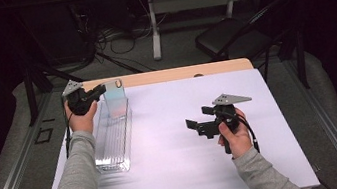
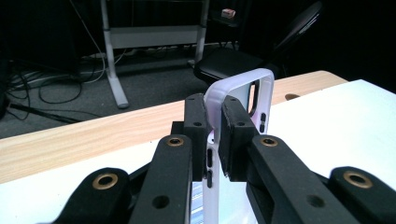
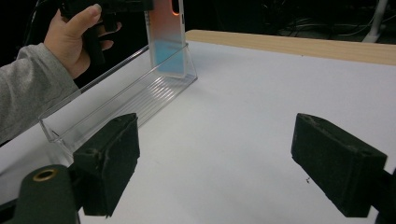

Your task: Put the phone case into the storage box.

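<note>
Standing phone case (image 1: 115, 98) in clear tray (image 1: 113, 143).

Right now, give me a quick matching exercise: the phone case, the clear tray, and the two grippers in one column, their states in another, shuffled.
Things:
1. phone case
2. clear tray
3. left gripper
4. right gripper

States:
A. jaws wide apart, holding nothing
B. lies long on the white table cover
C. stands upright at the tray's far end
D. jaws clamped on a thin edge

Pairs: 1-C, 2-B, 3-D, 4-A
</note>
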`<state>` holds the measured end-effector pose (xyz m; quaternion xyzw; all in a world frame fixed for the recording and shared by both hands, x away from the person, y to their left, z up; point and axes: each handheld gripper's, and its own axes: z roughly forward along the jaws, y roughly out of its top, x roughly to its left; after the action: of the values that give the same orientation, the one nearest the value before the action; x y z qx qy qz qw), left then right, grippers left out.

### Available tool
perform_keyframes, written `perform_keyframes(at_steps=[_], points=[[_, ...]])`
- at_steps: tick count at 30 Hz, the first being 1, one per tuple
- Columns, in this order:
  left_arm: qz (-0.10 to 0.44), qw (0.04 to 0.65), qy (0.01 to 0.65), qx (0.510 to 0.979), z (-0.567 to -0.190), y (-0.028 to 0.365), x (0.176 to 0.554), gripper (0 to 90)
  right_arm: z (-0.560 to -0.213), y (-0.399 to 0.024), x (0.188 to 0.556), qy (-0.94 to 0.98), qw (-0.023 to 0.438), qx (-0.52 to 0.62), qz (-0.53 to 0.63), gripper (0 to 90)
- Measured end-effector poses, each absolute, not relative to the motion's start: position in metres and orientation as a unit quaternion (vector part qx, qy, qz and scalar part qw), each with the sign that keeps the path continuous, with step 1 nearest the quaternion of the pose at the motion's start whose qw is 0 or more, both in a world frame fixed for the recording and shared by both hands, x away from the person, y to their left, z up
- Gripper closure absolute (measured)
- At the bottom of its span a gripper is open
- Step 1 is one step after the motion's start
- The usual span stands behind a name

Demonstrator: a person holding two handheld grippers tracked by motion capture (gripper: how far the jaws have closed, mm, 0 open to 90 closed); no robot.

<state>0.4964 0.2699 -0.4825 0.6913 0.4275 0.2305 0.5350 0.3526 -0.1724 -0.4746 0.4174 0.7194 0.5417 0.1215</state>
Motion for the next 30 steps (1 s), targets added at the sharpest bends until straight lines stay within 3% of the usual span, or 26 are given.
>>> perform_keyframes(at_steps=[30], points=[[0.215,0.54,0.429,0.691,-0.495,0.274,0.495,82.6,-0.476,-0.17,0.352,0.728,0.118,0.411,0.536,15.7]])
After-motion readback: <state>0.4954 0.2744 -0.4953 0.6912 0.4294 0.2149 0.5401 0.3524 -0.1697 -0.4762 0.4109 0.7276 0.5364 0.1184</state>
